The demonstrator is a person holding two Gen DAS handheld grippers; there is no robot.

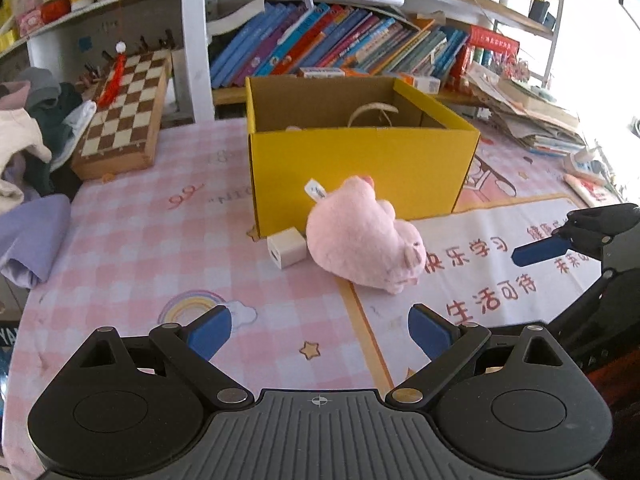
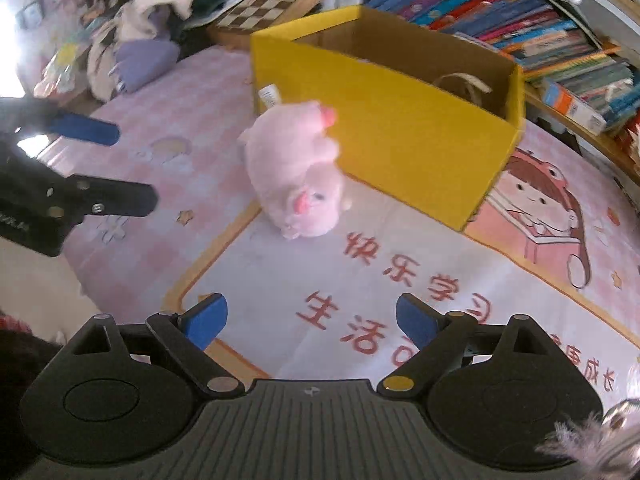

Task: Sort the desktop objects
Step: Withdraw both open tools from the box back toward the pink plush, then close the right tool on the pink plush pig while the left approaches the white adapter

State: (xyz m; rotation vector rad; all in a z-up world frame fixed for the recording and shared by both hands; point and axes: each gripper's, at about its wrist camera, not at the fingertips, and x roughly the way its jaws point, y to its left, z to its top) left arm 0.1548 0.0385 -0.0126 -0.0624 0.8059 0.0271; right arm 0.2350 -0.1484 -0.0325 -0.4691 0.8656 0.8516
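Note:
A pink plush pig point(image 1: 362, 240) point(image 2: 294, 176) lies on the table mat, leaning against the front wall of an open yellow cardboard box point(image 1: 360, 168) point(image 2: 420, 148). A small white charger cube point(image 1: 287, 247) rests just left of the pig. Inside the box a looped cord handle point(image 1: 372, 114) shows. My left gripper point(image 1: 320, 334) hovers open in front of the pig with nothing between its blue pads. My right gripper point(image 2: 312, 320) is also open and empty, nearer than the pig. Each gripper shows at the edge of the other's view: the right point(image 1: 560, 240), the left point(image 2: 92, 160).
A chessboard case point(image 1: 124, 114) and a heap of clothes point(image 1: 28, 136) lie to the left. Rows of books point(image 1: 340, 44) fill the shelf behind the box, and stacked papers point(image 1: 532, 116) sit at the right. The pink checked mat point(image 1: 140, 240) covers the table.

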